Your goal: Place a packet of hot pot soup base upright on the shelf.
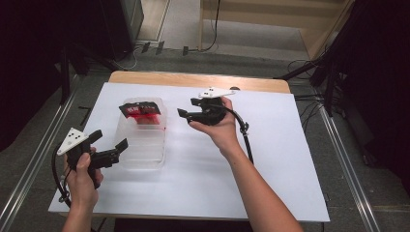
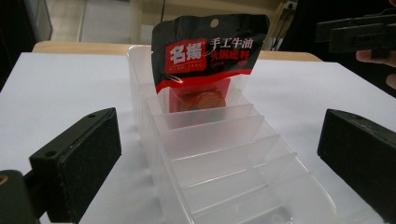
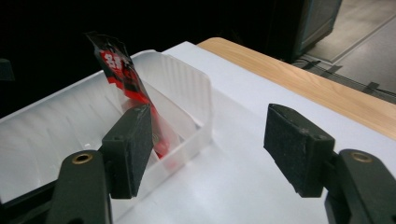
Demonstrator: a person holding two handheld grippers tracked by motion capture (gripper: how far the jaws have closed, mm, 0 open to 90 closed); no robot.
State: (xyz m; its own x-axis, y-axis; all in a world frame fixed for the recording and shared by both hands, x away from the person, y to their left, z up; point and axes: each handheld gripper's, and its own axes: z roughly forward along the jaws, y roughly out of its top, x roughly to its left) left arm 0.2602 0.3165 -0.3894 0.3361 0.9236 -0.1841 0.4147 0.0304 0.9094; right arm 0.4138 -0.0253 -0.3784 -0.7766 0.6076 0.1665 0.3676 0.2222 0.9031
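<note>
A clear plastic organiser box (image 1: 143, 154) with several cross dividers lies on the white table sheet (image 1: 270, 159). A black-and-red sauce packet (image 1: 140, 110) stands upright in its far slot, seen close in the left gripper view (image 2: 210, 56) and edge-on in the right gripper view (image 3: 122, 70). My left gripper (image 1: 109, 142) is open at the box's near left corner, its jaws either side of the box (image 2: 233, 158). My right gripper (image 1: 187, 107) is open just right of the box's far end, nothing between its jaws (image 3: 208, 144).
The table's wooden back edge (image 1: 193, 79) runs behind the sheet. Bare white sheet lies right of and in front of the box. Cables (image 1: 246, 135) trail from both grippers. Dark stands and floor cables surround the table.
</note>
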